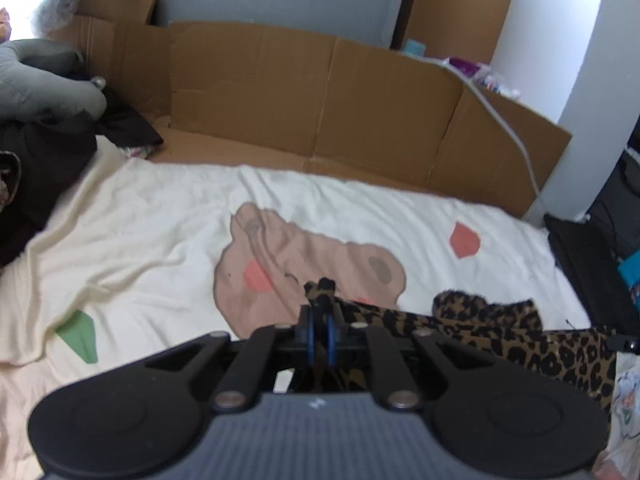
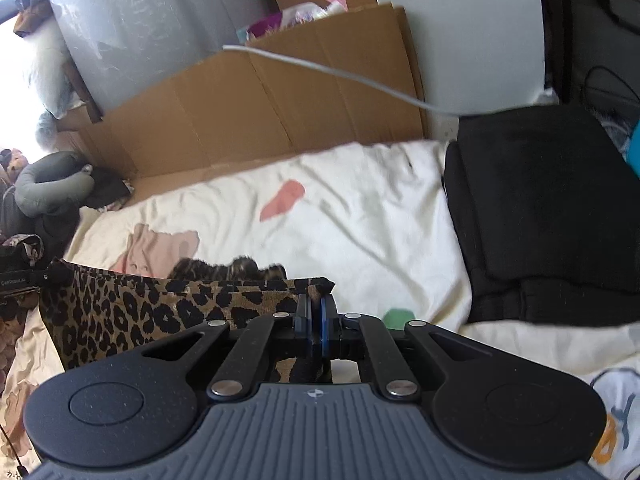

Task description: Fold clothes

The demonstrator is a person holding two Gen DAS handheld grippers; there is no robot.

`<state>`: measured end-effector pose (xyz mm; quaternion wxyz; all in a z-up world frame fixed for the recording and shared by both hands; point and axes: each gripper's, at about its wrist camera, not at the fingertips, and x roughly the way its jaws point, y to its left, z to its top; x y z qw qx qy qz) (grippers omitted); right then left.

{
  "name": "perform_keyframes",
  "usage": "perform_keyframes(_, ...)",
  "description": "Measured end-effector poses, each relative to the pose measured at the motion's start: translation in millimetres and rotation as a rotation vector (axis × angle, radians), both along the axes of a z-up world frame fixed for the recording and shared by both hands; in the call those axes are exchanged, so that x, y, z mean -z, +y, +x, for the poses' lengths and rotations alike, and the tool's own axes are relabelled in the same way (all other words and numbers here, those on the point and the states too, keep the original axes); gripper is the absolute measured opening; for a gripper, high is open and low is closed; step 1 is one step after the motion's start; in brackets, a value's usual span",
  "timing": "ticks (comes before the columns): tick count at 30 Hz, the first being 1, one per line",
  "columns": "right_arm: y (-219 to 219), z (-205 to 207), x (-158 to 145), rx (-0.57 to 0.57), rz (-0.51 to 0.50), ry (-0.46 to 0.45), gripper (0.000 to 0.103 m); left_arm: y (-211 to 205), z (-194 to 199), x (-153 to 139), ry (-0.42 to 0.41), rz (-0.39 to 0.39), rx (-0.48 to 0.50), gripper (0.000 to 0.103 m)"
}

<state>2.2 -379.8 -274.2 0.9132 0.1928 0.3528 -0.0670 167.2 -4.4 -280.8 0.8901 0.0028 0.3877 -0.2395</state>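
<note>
Presently the left gripper points forward and slightly down over the bed, its blue-edged jaws pinched together on a corner of the leopard-print garment. From that pinch the garment runs off toward 3 o'clock, where part of it lies bunched on the cream blanket.

On the other side, the right gripper is likewise clamped on a corner of the same garment; there the cloth hangs taut toward 9 o'clock, its top edge level, raised off the bed.

Printed on the blanket are a tan bear face, a green patch at 8 o'clock and a red patch at 2 o'clock. Flattened cardboard stands along the far edge at 12 o'clock, with a grey cable draped over it. A grey neck pillow rests on dark clothes at 10 o'clock. Folded black fabric lies at 2 o'clock in the right wrist view.

Small lettering appears on a black part at the left edge of that view, too small to read with certainty.
</note>
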Motion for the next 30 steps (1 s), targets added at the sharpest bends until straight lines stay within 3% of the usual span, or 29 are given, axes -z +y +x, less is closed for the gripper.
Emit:
perform_keyframes(13,-18.3,26.6,5.1,0.061,0.026,0.032,0.002,-24.9,27.4,-11.0,-0.039,-0.008,0.010,0.007)
perform_keyframes(30,-60.3,56.4,56.6,0.191,0.093,0.178,0.000,-65.9,87.0,38.1,0.069,0.087,0.043,0.007)
